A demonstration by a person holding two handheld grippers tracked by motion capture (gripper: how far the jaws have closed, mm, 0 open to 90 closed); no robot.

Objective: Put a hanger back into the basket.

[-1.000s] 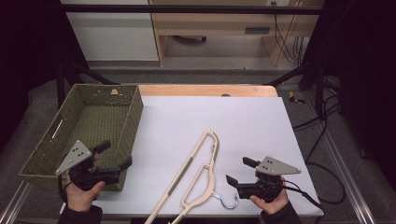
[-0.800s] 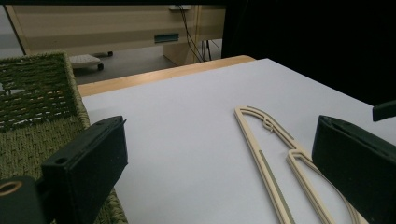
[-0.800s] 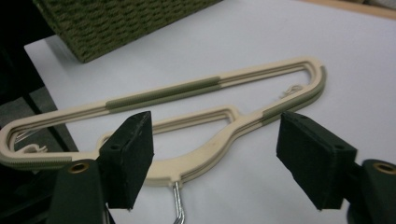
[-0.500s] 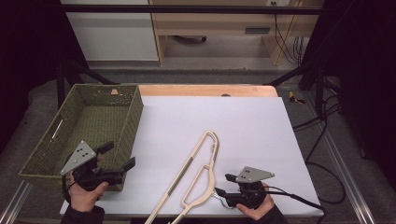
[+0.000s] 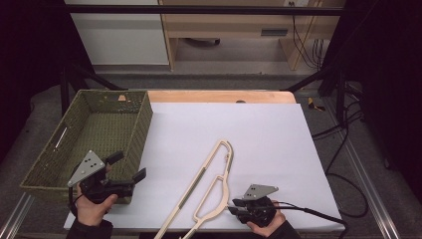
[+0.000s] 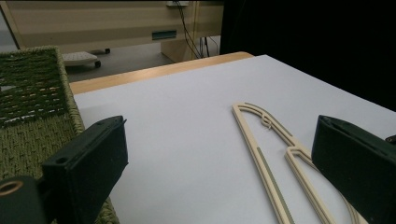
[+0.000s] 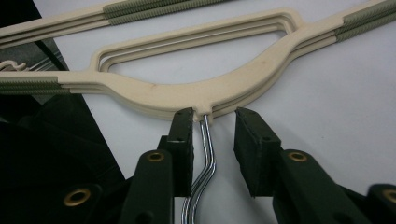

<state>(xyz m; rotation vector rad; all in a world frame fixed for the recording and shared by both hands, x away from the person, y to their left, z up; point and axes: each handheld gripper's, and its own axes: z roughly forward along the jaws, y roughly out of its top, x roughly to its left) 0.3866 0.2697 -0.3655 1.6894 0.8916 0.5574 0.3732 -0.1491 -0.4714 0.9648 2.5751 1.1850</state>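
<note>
Two grippers: right gripper (image 7: 212,121) at table's 5 o'clock, jaws parted astride hanger (image 7: 205,91) hook (image 7: 208,158) — left gripper (image 6: 219,158) wide apart, empty, beside basket (image 5: 94,129).

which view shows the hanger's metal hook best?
Right gripper view: the metal hook runs close-up between the open right tongs, joining the hanger. High view shows its shank as a tiny sliver by the right hand. Left gripper view shows the hanger's arms, hook hidden.

The left claw (image 5: 130,168) gapes wide, while the right claw (image 7: 212,128) is partly spread, both hand-held low.
</note>
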